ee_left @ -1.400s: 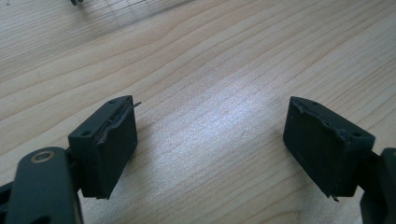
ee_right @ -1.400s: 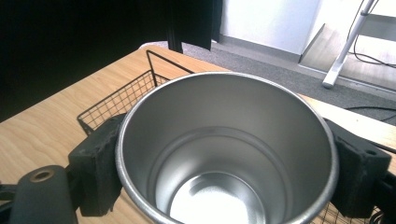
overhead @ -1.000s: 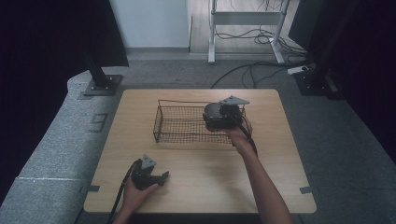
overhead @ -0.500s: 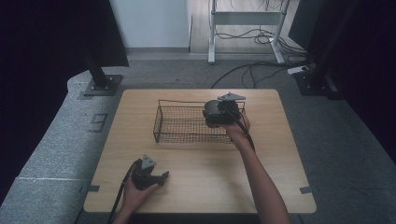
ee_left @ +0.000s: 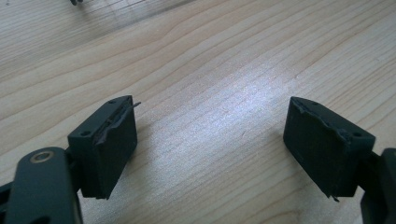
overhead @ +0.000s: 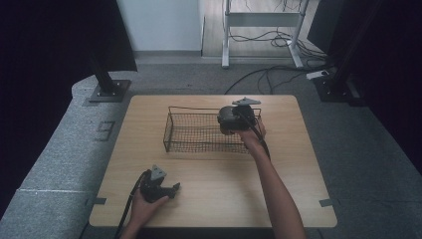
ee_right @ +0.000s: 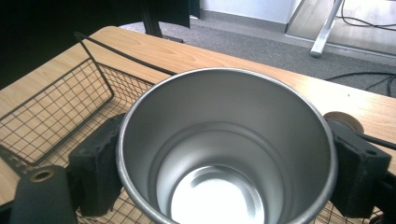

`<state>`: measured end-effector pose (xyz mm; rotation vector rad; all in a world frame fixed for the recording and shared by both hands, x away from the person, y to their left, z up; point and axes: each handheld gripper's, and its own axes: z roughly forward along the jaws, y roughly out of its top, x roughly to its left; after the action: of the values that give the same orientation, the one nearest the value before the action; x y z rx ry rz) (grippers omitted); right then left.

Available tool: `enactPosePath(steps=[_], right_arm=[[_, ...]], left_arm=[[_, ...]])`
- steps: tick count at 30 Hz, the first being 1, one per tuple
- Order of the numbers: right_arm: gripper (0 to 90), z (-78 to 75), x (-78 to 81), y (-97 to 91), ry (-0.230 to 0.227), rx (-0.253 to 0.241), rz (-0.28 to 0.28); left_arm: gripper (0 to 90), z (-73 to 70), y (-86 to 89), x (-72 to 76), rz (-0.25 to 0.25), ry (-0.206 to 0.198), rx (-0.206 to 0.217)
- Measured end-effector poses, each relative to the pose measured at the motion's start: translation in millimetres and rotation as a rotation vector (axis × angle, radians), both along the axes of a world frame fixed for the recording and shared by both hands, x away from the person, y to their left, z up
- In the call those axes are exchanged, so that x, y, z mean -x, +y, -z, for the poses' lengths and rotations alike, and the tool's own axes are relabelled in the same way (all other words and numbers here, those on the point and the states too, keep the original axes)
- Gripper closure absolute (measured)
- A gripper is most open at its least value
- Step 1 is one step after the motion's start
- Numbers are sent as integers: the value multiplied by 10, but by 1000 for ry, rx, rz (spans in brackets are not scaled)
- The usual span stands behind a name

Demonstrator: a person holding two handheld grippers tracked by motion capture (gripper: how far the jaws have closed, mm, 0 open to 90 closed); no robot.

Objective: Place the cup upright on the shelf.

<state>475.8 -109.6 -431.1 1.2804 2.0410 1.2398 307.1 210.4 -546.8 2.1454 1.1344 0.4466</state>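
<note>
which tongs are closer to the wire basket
Right. The right tongs hold a steel cup over the wire basket; the left tongs rest near the table's front edge.

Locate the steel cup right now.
Right gripper view: the cup sits clamped between the right gripper jaws, over the wire basket's right end.

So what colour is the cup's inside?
Shiny silver metal; the cup shows best in the right gripper view.

My left hand-held gripper (overhead: 175, 187) is black, topped by a grey three-cornered plate, with a black cable trailing from it. Its blocky black pads (ee_left: 108, 144) have ragged edges and small screw holes. My right hand-held gripper (ee_right: 224, 154) looks alike. My forearms are bare, unsleeved.
</note>
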Motion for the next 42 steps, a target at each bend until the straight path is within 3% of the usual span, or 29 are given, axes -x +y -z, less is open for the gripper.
enactPosePath(steps=[10, 20, 29, 42], right_arm=[[137, 47, -101, 27, 16, 24, 10], [137, 71, -219, -15, 32, -4, 43], [137, 183, -312, -13, 56, 8, 59], [137, 279, -293, 23, 77, 18, 50]], left_arm=[[175, 0, 0, 0, 0, 0, 0], [175, 0, 0, 0, 0, 0, 0], [175, 0, 0, 0, 0, 0, 0], [173, 1, -1, 0, 0, -1, 0]])
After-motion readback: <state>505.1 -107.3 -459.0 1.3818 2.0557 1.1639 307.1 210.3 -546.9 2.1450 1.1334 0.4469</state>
